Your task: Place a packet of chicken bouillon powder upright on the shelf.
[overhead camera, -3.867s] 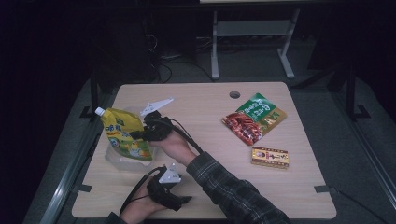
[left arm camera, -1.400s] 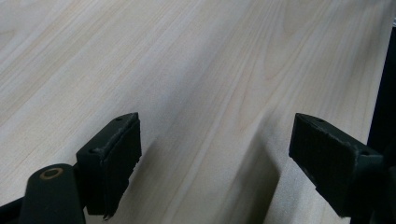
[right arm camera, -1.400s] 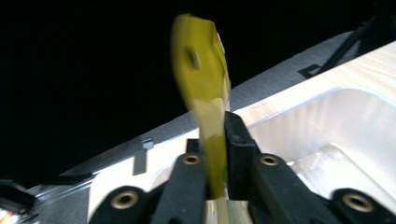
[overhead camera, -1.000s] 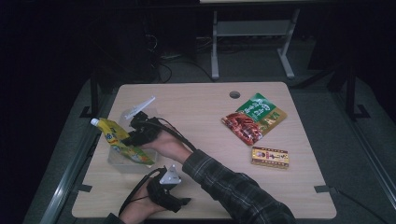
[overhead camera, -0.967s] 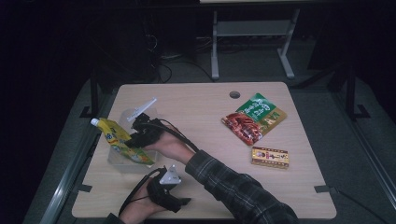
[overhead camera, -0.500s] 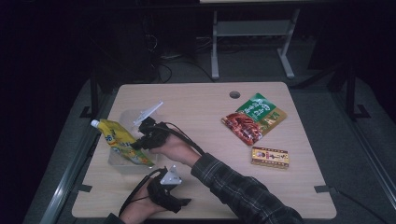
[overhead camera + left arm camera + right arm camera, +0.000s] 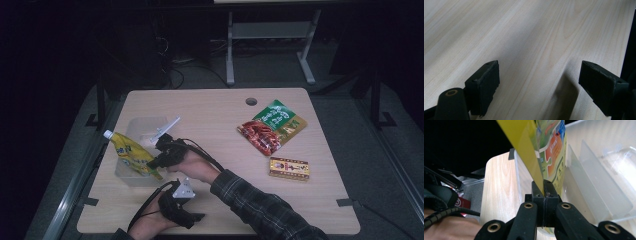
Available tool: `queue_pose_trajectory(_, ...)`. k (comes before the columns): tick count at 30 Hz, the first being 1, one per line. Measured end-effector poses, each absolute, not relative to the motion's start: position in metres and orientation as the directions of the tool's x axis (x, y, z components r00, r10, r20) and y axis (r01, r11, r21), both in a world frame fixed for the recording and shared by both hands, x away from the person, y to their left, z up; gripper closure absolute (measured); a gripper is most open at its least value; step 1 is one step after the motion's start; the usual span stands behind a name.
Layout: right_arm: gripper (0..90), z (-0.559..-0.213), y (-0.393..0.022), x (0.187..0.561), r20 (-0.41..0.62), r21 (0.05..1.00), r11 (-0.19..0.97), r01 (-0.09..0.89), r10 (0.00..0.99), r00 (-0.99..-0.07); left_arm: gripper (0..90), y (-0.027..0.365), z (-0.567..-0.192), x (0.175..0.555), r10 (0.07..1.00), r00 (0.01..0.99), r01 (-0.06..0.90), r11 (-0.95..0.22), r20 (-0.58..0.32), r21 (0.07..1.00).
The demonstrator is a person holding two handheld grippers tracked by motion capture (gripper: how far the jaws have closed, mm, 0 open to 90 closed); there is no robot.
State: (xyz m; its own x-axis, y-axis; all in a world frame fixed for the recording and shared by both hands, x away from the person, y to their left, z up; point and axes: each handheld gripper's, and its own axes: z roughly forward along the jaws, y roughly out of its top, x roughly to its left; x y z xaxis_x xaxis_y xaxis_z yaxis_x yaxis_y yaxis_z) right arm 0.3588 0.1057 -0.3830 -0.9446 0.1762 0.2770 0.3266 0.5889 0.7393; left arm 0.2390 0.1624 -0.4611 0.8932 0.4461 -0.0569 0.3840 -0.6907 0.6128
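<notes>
Right gripper [image 7: 156, 161] sits mid-left on the table [image 7: 210, 115], w/ the pouch [image 7: 131, 155] just left of it, leaning over the clear bin [image 7: 145, 125], which lies under and behind it. Left gripper [image 7: 175, 212] is nearer the front edge, just below the right one. Way off to the right: snack bag [image 7: 271, 128], and the small box [image 7: 289, 168] in front of that bag.

Red-green snack bag [image 7: 272, 128] & small gold box [image 7: 289, 168] lie near each other on bench [image 7: 210, 110] (right side).
</notes>
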Motion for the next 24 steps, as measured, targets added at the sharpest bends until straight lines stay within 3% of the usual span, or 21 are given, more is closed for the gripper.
queue_pose_trajectory(8,88.5,-0.387,0.103,0.357,0.279,0.732,0.597,0.328,0.177,-0.944,16.2,0.162,-0.462,0.239,0.446,0.893,0.384,-0.692,-0.057,0.611)
queue_pose_trajectory(9,77.4,-0.386,0.102,0.358,0.288,0.735,0.596,0.325,0.160,-0.944,16.3,0.162,-0.461,0.239,0.444,0.894,0.381,-0.693,-0.055,0.611)
queue_pose_trajectory(16,64.4,-0.370,0.090,0.358,0.304,0.765,0.549,0.336,0.152,-0.940,16.2,0.162,-0.462,0.239,0.444,0.894,0.383,-0.688,-0.061,0.616)
queue_pose_trajectory(19,56.2,-0.360,0.076,0.355,0.275,0.780,0.538,0.318,0.162,-0.948,16.2,0.165,-0.461,0.243,0.415,0.909,0.346,-0.723,-0.024,0.599)
queue_pose_trajectory(24,52.2,-0.352,0.052,0.355,0.244,0.788,0.531,0.312,0.195,-0.950,16.2,0.165,-0.460,0.243,0.448,0.892,0.380,-0.671,-0.059,0.637)
